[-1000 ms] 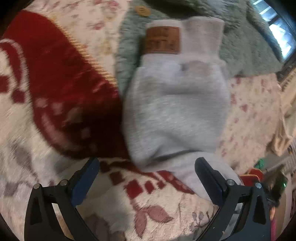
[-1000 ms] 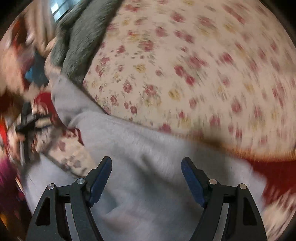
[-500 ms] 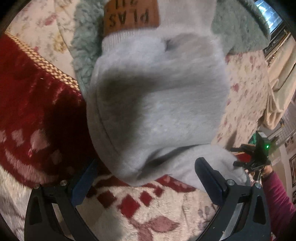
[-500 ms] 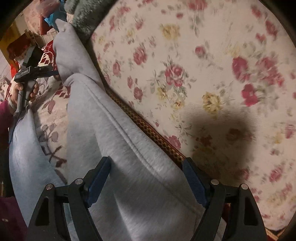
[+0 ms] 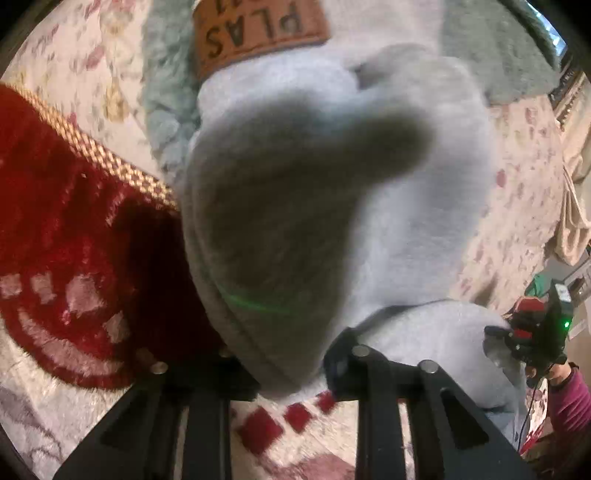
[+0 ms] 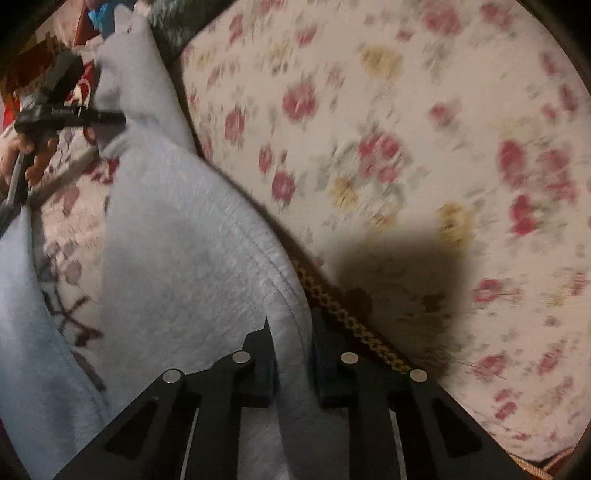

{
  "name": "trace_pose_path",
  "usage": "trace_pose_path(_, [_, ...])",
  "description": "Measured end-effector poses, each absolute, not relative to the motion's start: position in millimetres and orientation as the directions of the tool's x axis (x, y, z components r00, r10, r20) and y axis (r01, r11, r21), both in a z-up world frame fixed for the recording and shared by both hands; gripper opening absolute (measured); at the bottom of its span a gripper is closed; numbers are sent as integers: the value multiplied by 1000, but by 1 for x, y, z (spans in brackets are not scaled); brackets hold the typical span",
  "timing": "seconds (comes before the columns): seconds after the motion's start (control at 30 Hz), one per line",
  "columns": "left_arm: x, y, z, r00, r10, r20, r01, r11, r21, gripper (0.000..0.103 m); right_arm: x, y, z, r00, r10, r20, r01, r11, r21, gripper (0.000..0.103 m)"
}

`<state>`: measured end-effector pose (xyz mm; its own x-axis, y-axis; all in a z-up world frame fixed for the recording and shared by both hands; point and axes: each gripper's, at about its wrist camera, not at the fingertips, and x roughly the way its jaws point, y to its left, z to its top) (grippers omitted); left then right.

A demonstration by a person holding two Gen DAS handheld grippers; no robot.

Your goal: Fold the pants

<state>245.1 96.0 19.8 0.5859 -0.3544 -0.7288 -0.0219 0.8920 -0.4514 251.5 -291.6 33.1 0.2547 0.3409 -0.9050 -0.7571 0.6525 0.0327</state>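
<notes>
Grey pants [image 5: 388, 206]: spread over a red-patterned blanket [image 5: 70, 258] and a floral bedspread [image 6: 406, 129]; brown patch [image 5: 258, 33] lettered "PLAS" at the waistband, top of left view. Green fleece [image 5: 166, 96] beneath the waistband end.
Left gripper [image 5: 288, 373]: fingers just drawn in, pinched on a rounded fold of the pants fabric near the bottom of its view.
Right gripper [image 6: 293, 365]: fingers just drawn in, clamped on the seamed edge of a pants leg, beside the blanket's gold braided border [image 6: 343, 317].
Hand [image 6: 18, 155] with the left gripper: seen far left in right view, at the pants' far end.
Purple sleeve [image 5: 570, 398]: lower right of left view.
</notes>
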Motion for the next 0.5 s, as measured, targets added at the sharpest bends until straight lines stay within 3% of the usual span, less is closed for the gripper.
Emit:
trace_pose_path(0.23, [220,86,59,621,-344,-704,-27,889,-458,18,226,-297,87,411,295,-863,-739,662,-125,14])
trace_pose_path(0.5, [179,82,114,683,-370,-630,-31,847,-531,17,202,-312,132,494,267,-828,-680,712,-176,14])
